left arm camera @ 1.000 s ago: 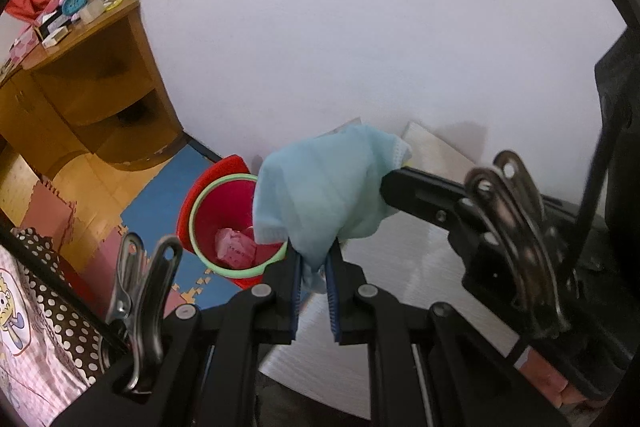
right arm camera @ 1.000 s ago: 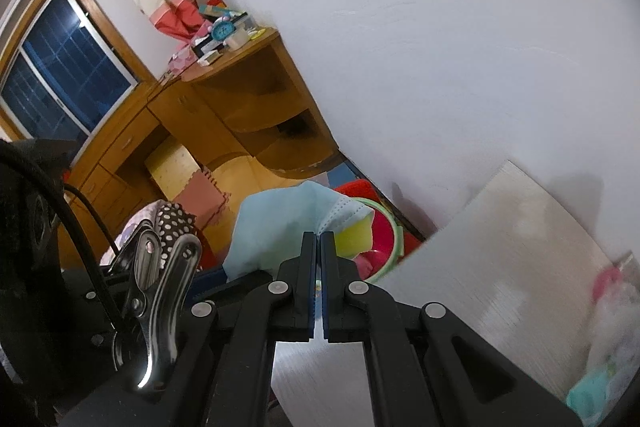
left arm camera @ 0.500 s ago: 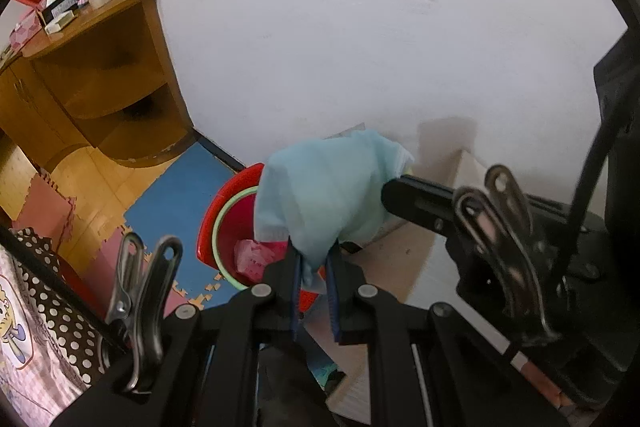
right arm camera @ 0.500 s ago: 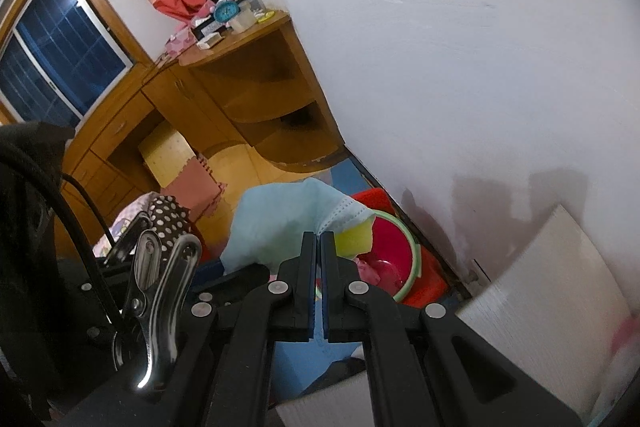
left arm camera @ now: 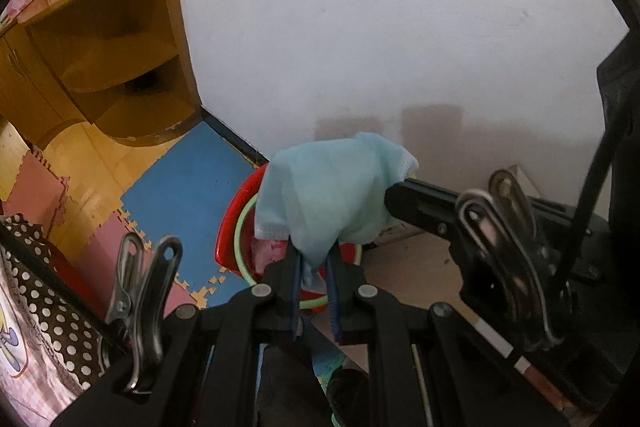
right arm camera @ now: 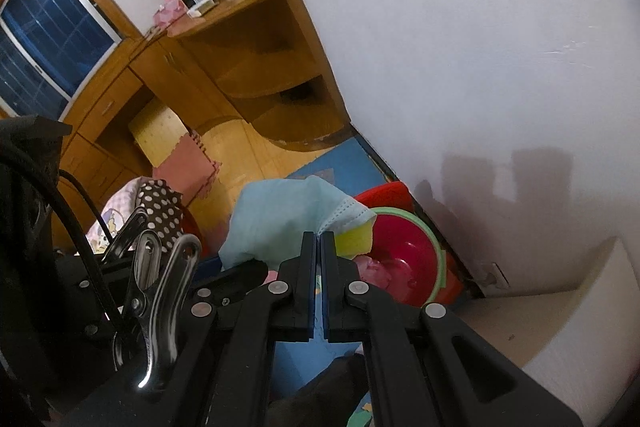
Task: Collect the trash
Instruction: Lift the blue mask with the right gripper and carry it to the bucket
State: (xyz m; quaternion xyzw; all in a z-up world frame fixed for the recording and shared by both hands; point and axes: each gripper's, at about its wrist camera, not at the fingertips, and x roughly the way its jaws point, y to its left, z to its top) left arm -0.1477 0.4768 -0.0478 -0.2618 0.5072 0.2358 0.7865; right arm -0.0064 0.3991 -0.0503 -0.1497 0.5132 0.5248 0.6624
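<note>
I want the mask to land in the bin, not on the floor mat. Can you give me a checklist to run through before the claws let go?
1. Left claw gripping the blue face mask: ok, the mask's lower tip is pinched between its fingers.
2. Right claw gripping the mask's corner: ok, jaws shut on it.
3. Red bin open, with room: ok, only some pink trash inside.
4. Mask directly above the bin opening: cannot tell; it overlaps the rim in both views.
5. Yellow item behind the mask, held or loose: cannot tell.
</note>
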